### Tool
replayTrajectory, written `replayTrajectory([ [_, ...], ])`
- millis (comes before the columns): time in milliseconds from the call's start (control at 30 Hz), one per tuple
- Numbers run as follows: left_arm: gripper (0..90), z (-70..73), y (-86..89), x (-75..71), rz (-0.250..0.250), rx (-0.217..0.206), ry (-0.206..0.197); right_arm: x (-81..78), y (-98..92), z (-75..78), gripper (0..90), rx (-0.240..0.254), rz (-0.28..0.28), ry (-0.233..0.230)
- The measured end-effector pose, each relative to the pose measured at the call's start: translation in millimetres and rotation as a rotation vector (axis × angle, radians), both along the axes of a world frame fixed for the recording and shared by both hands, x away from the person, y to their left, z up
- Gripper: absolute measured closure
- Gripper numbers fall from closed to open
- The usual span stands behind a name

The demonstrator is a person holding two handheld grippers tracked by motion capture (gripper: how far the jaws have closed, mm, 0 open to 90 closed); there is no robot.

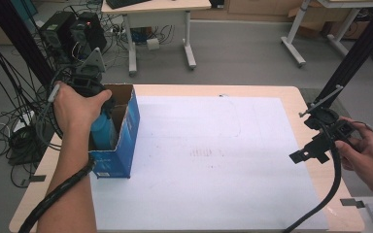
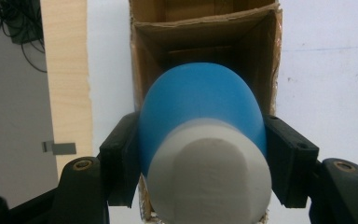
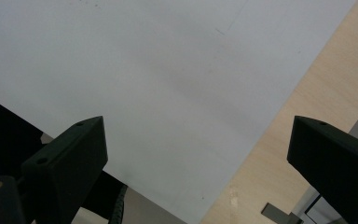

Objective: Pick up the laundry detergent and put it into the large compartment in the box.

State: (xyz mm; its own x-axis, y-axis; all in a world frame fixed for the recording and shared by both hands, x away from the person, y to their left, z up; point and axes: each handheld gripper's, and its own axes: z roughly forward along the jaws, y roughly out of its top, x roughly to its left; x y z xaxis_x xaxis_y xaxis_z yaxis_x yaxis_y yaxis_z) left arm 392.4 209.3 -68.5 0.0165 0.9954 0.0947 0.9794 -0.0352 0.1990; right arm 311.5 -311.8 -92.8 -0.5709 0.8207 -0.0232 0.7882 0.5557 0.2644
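A blue bottle with a white cap (image 2: 200, 112) is clamped between the jaws of my left gripper (image 2: 200, 161), which is shut on it. The bottle (image 1: 103, 127) hangs partway inside an open blue cardboard box (image 1: 126, 138) at the table's left side, its lower part hidden by the box walls. My left gripper (image 1: 90, 87) sits above the box opening, under the person's hand. My right gripper (image 1: 311, 154) is held at the table's right edge, open, with nothing between its jaws (image 3: 196, 154), looking down on the white sheet (image 3: 158, 79).
A large white sheet (image 1: 209, 160) covers most of the wooden table (image 1: 311, 97). Cables trail from both grippers. Beyond the table stand desks (image 1: 155, 9), computer towers (image 1: 70, 29) and tangled cables on the floor. A black frame post (image 1: 357, 53) rises at the right.
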Motion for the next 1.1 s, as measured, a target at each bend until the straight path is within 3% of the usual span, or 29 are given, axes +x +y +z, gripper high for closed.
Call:
replayTrajectory([
  [400,37.5,-23.7,-1.6,5.6,-0.012,0.008,0.022,4.6,-0.2,-4.2,4.6,-0.004,-0.001,0.011],
  [1100,37.4,-44.6,-3.8,18.1,-0.024,0.024,0.065,9.4,-0.8,-7.9,4.5,-0.01,-0.009,0.021],
])
